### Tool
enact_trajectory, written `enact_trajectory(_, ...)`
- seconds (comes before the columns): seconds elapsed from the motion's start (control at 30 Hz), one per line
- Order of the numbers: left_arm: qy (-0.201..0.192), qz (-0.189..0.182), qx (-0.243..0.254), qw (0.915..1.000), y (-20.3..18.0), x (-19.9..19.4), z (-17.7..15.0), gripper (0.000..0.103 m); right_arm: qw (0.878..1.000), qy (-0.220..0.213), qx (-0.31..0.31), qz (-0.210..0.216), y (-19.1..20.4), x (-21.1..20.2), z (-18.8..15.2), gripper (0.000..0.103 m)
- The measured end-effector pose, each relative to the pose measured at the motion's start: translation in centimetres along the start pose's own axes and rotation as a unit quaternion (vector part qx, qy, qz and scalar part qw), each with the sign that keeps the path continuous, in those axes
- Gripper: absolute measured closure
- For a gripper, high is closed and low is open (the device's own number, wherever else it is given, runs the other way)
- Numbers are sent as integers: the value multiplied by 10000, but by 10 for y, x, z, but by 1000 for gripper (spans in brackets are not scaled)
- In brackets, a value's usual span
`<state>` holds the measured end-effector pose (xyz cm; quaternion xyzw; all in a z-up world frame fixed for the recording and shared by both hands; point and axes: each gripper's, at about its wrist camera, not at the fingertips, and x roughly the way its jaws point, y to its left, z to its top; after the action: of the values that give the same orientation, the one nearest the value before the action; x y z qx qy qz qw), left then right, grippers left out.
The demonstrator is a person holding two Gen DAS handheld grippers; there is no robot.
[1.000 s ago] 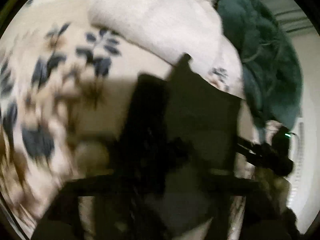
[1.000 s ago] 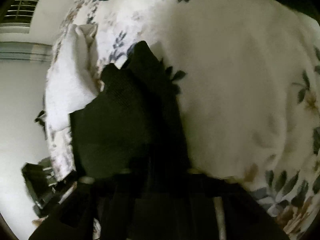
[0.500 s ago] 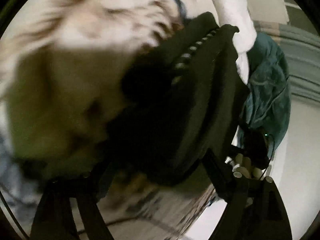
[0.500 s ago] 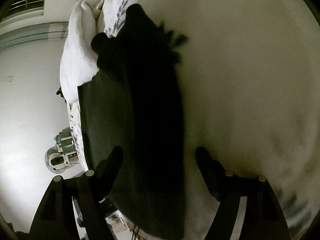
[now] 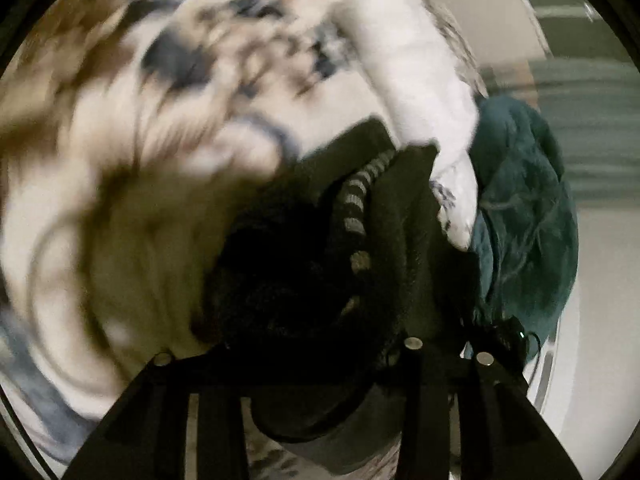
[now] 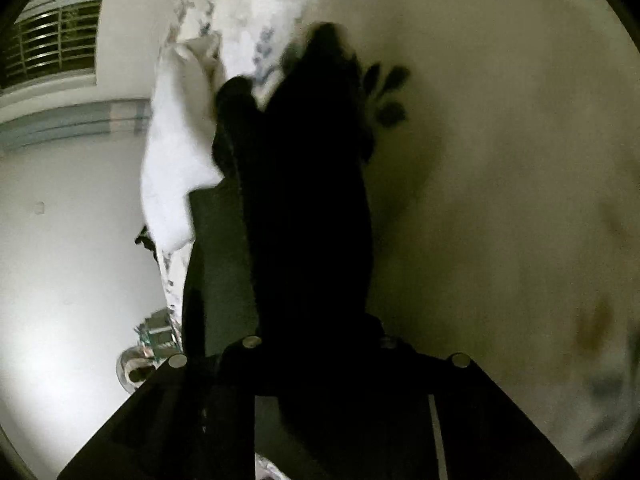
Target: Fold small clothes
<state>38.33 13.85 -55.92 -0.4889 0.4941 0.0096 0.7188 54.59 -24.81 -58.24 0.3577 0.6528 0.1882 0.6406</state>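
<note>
A black garment with a grey-striped edge is bunched between the jaws of my left gripper, which is shut on it above the floral bedspread. In the right wrist view the same black garment runs from the jaws upward over the bedspread. My right gripper is shut on it. The fingertips of both grippers are hidden by the cloth.
A folded white cloth lies on the bed beyond the garment; it also shows in the right wrist view. A teal towel hangs at the bed's edge. A window and a fan are off the bed.
Both grippers were open half a second ago and have closed on the black garment. The left view has swung, and the garment is more bunched in it.
</note>
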Motion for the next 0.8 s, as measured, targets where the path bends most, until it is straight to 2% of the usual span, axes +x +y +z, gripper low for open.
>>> enact_trajectory(0.1, 355, 26, 563, 9978, -9, -5, 29, 68, 9997, -97, 207, -2, -1, -19, -54, 82)
enact_trajectory(0.2, 1125, 97, 989, 9887, -17, 12, 51, 68, 9983, -86, 576, -84, -9, -26, -130, 83)
enact_trajectory(0.23, 1348, 126, 1123, 9844, -15, 17, 52, 66, 9978, -67, 641, -128, -10, -24, -145, 82)
enact_trajectory(0.3, 1696, 322, 1332, 9759, -9, 28, 52, 54, 9953, -11, 917, -299, -19, -15, -181, 79)
enact_trajectory(0.33, 1740, 340, 1252, 9762, -6, 31, 52, 42, 9935, 5, 1048, -436, -26, -8, -193, 70)
enact_trajectory(0.37, 1736, 299, 1102, 9782, -2, 30, 51, 36, 9922, 14, 1118, -549, -31, -6, -195, 64)
enact_trajectory(0.4, 1660, 287, 946, 9811, 6, 23, 50, 36, 9907, 64, 1182, -678, -34, -5, -193, 53)
enact_trajectory(0.43, 1560, 251, 826, 9840, 11, 14, 47, 36, 9893, 201, 1202, -802, -37, -7, -188, 48)
enact_trajectory(0.5, 1200, 297, 724, 9897, 12, -7, 39, 36, 9899, 240, 1034, -936, -34, -21, -182, 47)
enact_trajectory(0.6, 764, 485, 622, 9939, 19, -30, 28, 36, 9893, 193, 243, -1426, -9, -58, -172, 46)
enact_trajectory(0.7, 534, 584, 306, 9964, 31, -24, 33, 36, 9830, -49, -449, -1779, 17, -86, -156, 46)
enact_trajectory(0.8, 304, 923, 434, 9943, 31, -9, 49, 36, 9732, -191, -1122, -1996, 44, -81, -114, 46)
